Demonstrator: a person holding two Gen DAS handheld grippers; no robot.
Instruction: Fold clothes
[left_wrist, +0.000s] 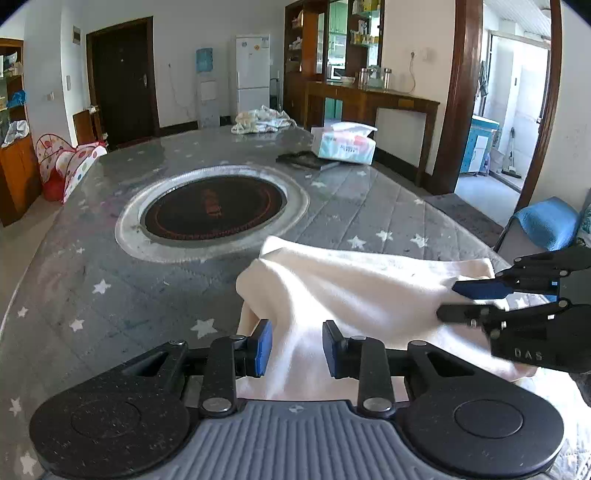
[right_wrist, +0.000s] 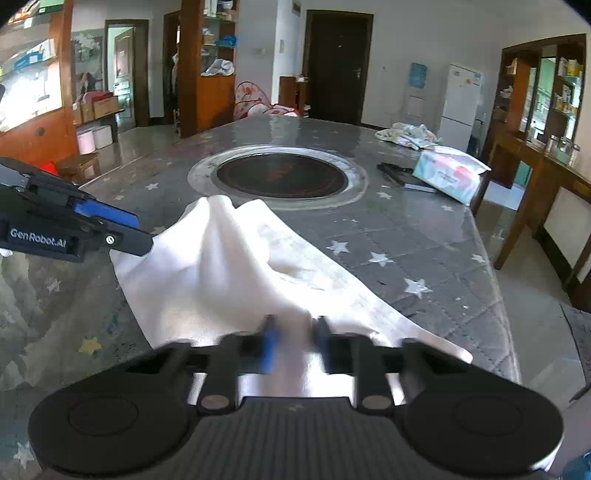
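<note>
Left gripper (left_wrist: 297, 349) first: its blue pads sit partly apart with a fold of the cream cloth (left_wrist: 354, 295) running up between them, and the fabric isn't pinched, since there's a gap on both sides. The right gripper (right_wrist: 293, 341) is harder to read in its own view because the fingers are motion-blurred, but they look drawn in close on a bunched ridge of the same cloth, and seen from the left wrist its tips lie together on the cloth's far right edge, so I'd call it clamped. The cloth itself is draped in loose ridges between the two grippers on the near end of the grey star-print table (left_wrist: 92, 266). Further out there's a round black cooktop (left_wrist: 214, 212) set into the table, then a tissue pack (left_wrist: 345, 144) and a crumpled pile of clothes (left_wrist: 262, 120) at the far end.
</note>
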